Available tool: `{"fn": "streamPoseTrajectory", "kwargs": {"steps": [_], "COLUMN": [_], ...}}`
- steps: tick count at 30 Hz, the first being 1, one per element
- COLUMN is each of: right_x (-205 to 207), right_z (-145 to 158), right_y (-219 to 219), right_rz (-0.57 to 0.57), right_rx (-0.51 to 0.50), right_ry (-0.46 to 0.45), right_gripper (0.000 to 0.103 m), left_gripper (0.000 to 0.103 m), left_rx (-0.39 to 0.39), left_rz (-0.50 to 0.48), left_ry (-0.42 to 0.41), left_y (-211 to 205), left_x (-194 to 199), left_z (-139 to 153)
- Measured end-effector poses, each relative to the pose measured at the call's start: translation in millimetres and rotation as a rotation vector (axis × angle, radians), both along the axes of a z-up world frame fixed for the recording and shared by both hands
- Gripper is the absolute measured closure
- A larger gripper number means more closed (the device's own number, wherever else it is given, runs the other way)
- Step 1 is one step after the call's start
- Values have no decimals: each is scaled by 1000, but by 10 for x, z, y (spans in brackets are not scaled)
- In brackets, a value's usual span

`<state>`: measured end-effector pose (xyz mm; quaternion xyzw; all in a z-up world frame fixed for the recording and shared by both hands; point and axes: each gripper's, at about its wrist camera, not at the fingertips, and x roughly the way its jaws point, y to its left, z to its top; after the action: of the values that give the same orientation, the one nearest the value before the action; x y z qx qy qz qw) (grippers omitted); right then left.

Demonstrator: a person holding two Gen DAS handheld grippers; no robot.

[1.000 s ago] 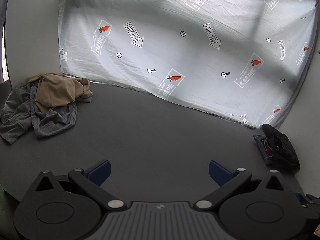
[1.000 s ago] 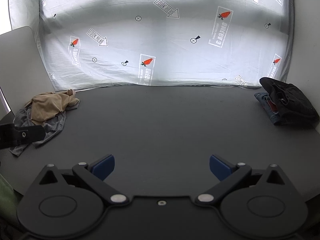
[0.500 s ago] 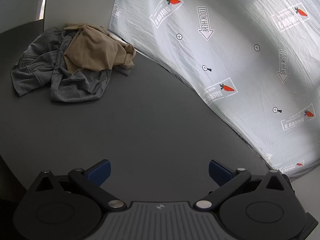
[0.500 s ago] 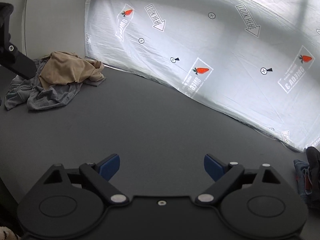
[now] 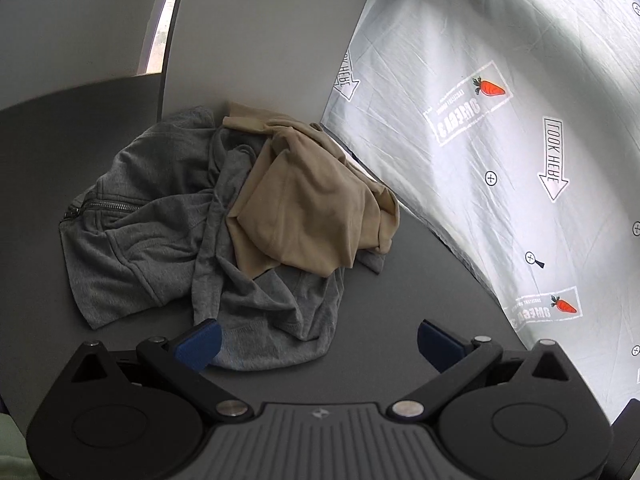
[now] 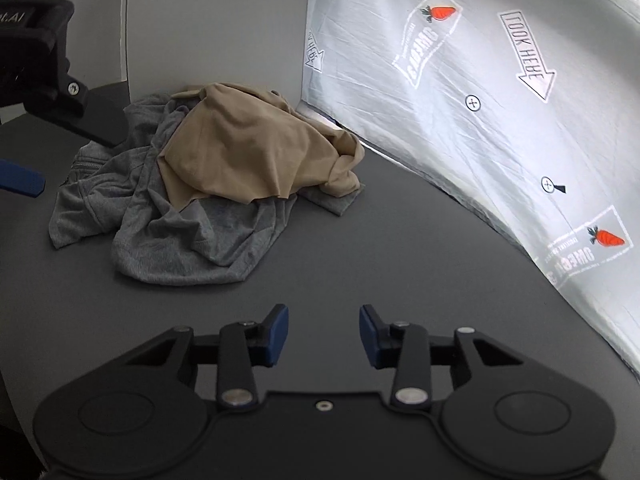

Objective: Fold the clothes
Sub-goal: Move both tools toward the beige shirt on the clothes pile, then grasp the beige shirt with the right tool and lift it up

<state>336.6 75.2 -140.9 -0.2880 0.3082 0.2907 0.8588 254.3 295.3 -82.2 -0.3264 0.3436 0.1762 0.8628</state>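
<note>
Clothes lie in a crumpled heap at the far left of the dark table, up against the printed sheet that hangs behind it; nothing in the heap shows a fold.

Left gripper has its blue pads spread wide and holds nothing. Its left pad sits right at the near hem of the grey shirt; whether it touches the cloth I cannot tell. Right gripper has its pads brought partway together, with a clear gap between them and only bare table in that gap; it grips nothing and is set back from the heap.

Outward from the pads: the grey shirt sprawls nearest, a grey zip top is bunched to its left with the zip showing, and a tan garment is draped over both, toward the sheet. All three are tangled and overlapping, so as I judge it each of these three is yet to be pulled free, spread flat and folded. Folded pieces lying elsewhere would be out of both views.

In the way: the tan garment weighs on the grey ones, so lifting a lower piece would drag the others. The sheet crowds the heap's far edge, leaving the open table to the right as the room for spreading. In the right view the left gripper's black body looms over the heap's left side.
</note>
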Motion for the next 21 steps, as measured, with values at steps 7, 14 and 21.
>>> {"fn": "streamPoseTrajectory", "kwargs": {"steps": [7,14,21], "right_x": [613,1003,951], "right_z": [-582,-1019,-336], "right_y": [1265,1720,1505], "right_rz": [271,476,289], "right_rx": [-271,-356,-175], "right_ry": [-211,-353,-534], "right_gripper": [66,86,100], "left_gripper": [0,0,0], "left_rx": [31,51,118], "left_rz": [41,80,36], "left_ry": [91,167,155], "left_y": [662,921,771], "left_x": [472,774,822], "left_z": [-412,-648,-493]}}
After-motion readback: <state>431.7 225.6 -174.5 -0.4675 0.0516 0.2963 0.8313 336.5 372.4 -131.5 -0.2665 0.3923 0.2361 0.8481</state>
